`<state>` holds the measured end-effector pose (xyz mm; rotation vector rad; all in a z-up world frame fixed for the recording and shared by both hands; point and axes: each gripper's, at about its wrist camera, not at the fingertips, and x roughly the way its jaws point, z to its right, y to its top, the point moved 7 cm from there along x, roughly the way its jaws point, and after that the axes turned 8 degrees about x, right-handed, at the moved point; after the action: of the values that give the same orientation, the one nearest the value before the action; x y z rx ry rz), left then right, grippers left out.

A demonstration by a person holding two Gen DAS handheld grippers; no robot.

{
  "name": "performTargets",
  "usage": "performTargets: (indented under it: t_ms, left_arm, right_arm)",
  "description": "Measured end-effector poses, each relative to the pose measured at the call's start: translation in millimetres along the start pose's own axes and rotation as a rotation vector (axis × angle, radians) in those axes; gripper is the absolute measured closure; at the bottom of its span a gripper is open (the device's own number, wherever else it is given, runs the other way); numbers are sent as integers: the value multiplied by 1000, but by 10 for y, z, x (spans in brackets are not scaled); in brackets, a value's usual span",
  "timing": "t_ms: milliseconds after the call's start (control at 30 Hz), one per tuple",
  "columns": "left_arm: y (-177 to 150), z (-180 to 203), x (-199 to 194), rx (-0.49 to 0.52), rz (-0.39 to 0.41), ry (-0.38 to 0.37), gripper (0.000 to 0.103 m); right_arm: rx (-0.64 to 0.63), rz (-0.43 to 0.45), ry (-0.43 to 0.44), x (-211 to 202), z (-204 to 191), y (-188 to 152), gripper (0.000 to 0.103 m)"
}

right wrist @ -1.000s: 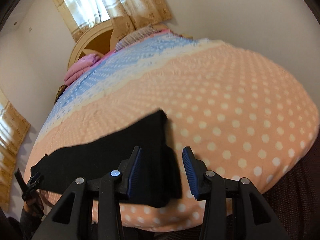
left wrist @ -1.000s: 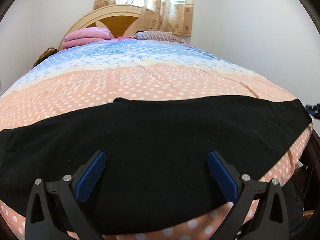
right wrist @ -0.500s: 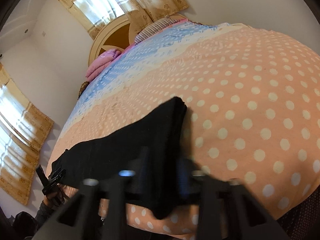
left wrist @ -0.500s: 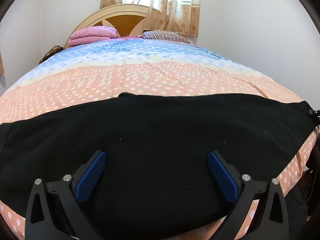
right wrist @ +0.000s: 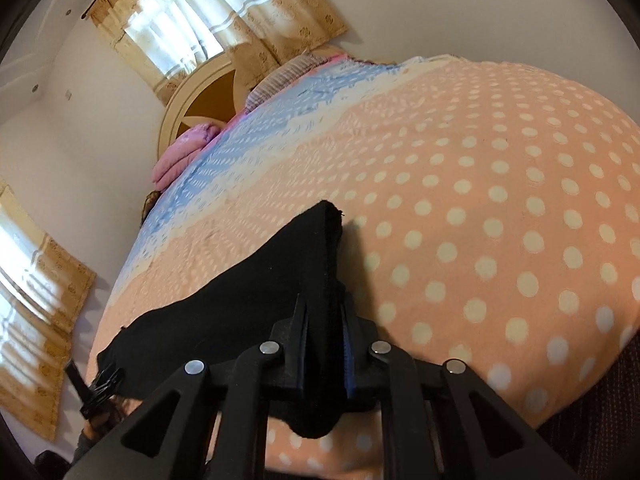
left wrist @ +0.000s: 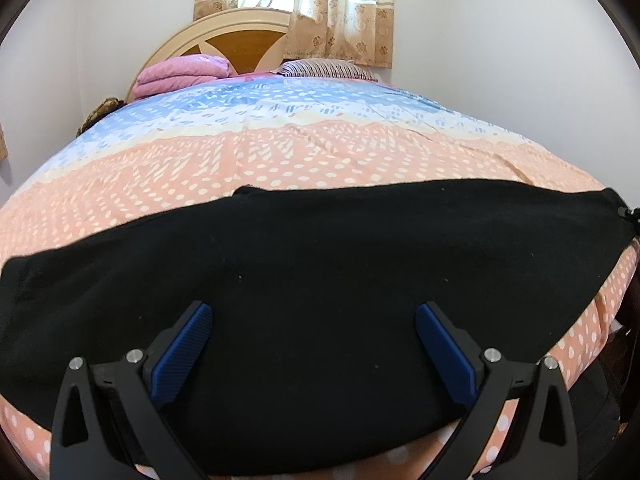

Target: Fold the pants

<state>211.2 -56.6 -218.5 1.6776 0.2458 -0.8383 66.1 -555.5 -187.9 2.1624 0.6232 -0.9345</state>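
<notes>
Black pants [left wrist: 320, 280] lie flat across the near part of the bed, stretched from left to right. My left gripper [left wrist: 312, 344] is open, its blue pads wide apart over the middle of the pants near the front edge. My right gripper [right wrist: 326, 320] is shut on the right end of the pants [right wrist: 256, 288], pinching the raised cloth edge between its pads. In the left wrist view the right gripper shows as a small dark shape [left wrist: 632, 216] at the pants' far right end. In the right wrist view the left gripper [right wrist: 96, 388] shows at the pants' left end.
The bed [left wrist: 320, 152] has a peach dotted and blue patterned cover. A pink folded blanket [left wrist: 180, 76] and a striped pillow [left wrist: 324, 69] lie at the headboard [left wrist: 240, 36]. Curtained windows and white walls stand behind. The bed edge drops off at the front.
My right gripper moved forward onto the pants' right end and shut on it. My left gripper stayed open and moved slightly closer over the pants.
</notes>
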Motion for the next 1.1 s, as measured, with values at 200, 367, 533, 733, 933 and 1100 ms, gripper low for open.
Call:
performTargets:
  t_ms: [200,367,533,733,933,1100]
  left_arm:
    - [91,238,-75,70,29,-30,0]
    - [59,364,39,97,7,-26,0]
    - [57,363,32,91,-4,-27,0]
    - [39,365,-37,102,-26,-17,0]
    - [14,264,-61,92,-35,-3,0]
    - [35,199,-93,90,-30,14,0]
  right_arm:
    - [-88,74,-117,-240,-46,-144,52]
    - [-224,86,-194,-202,-84,-338,52]
    - [-242,76,-244,-181,-97,-328,52]
    - [-237,57,-236,-299,-71,-449,52]
    - [-132,84,-150,-320,-11,-395,52]
    - [-112,158,-106,-467,-95,-346,52]
